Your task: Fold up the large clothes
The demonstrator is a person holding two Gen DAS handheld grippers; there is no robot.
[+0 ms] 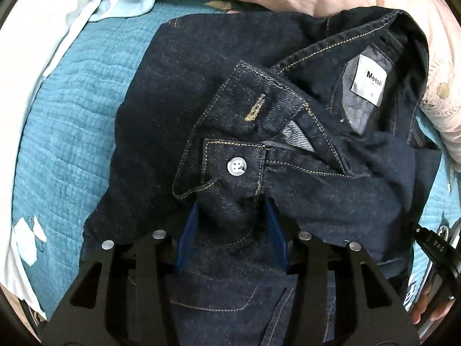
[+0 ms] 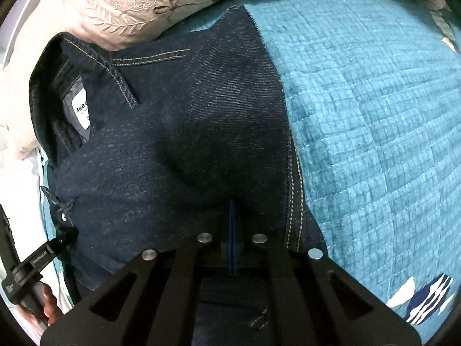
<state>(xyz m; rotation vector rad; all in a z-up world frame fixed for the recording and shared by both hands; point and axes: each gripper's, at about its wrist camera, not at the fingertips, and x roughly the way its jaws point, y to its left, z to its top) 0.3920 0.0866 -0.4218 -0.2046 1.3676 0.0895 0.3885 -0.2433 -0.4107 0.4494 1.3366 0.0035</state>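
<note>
A dark denim jacket [image 1: 178, 92] lies on the teal quilt [image 1: 66, 109], collar and white label [image 1: 370, 82] at the far right. Its sleeve, with a buttoned cuff [image 1: 236, 167], runs back between my left gripper's [image 1: 232, 206] blue pads, which press on it from both sides. In the right wrist view the jacket [image 2: 178, 121] fills the left half. My right gripper [image 2: 232, 206] points down onto it, pads together on a small pinch of denim near the stitched side edge [image 2: 294, 178]. The left gripper [image 2: 67, 235] shows at the lower left there.
A pale pink embroidered pillow [image 2: 124, 3] lies behind the collar. White bedding [image 1: 57, 26] borders the quilt's far left. Open teal quilt [image 2: 374, 115] stretches to the right of the jacket. A hand [image 2: 50, 302] holds the left gripper's handle; another hand [image 1: 426, 311] shows beside the right gripper's body [image 1: 435, 248].
</note>
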